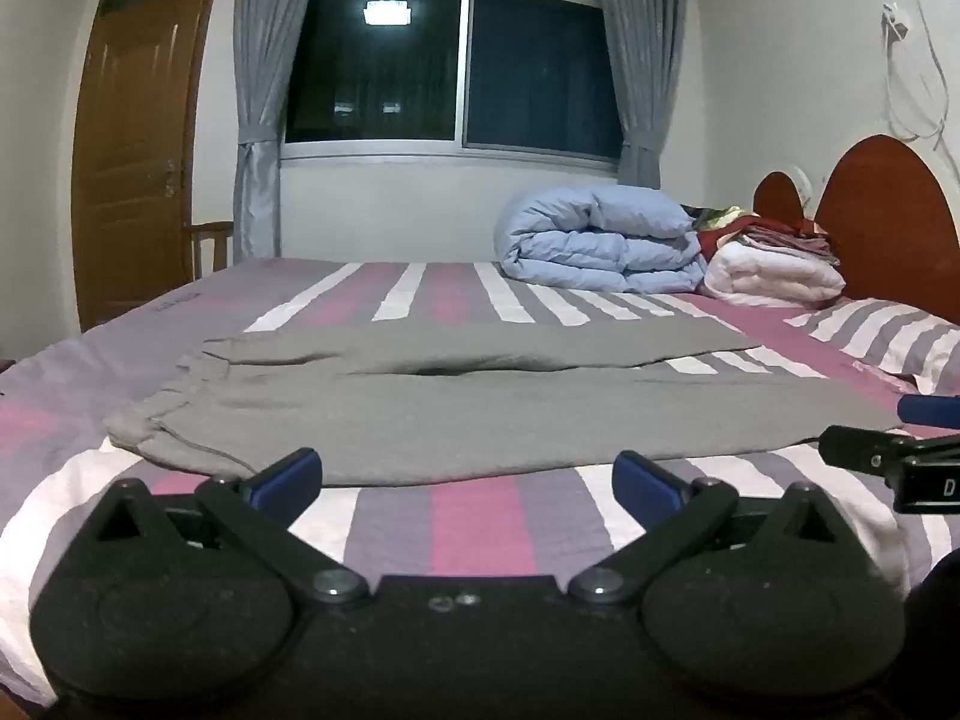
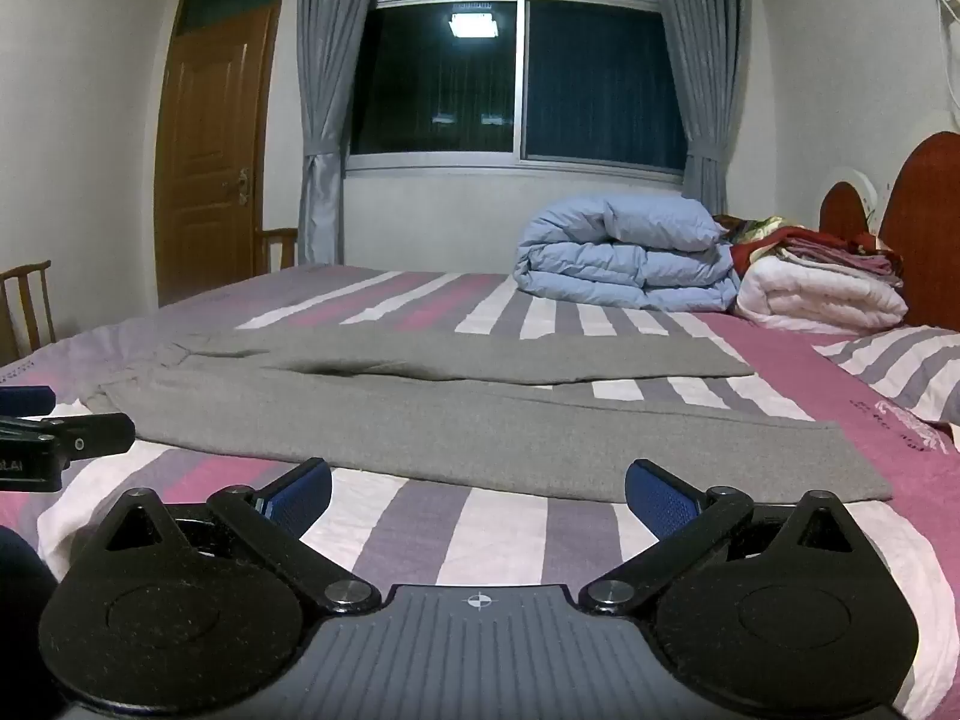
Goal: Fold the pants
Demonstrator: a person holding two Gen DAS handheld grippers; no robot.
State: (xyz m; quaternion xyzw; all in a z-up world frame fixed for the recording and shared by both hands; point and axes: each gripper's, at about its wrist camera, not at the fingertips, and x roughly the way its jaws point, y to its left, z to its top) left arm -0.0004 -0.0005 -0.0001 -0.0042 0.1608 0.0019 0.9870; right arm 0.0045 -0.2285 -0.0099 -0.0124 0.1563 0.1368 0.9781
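Observation:
Grey pants lie flat across the striped bed, waistband at the left, both legs running to the right. In the right wrist view the same pants show their near leg's hem at the right. My left gripper hovers just short of the pants' near edge, open, nothing between its blue pads. My right gripper is also open and empty, a little before the near leg's edge. The right gripper's fingers show at the right edge of the left wrist view, the left gripper's fingers at the left edge of the right one.
A folded light-blue duvet and a white quilt topped with folded clothes sit at the bed's far side by the red headboard. A striped pillow lies right. A wooden door, a chair and a curtained window stand behind.

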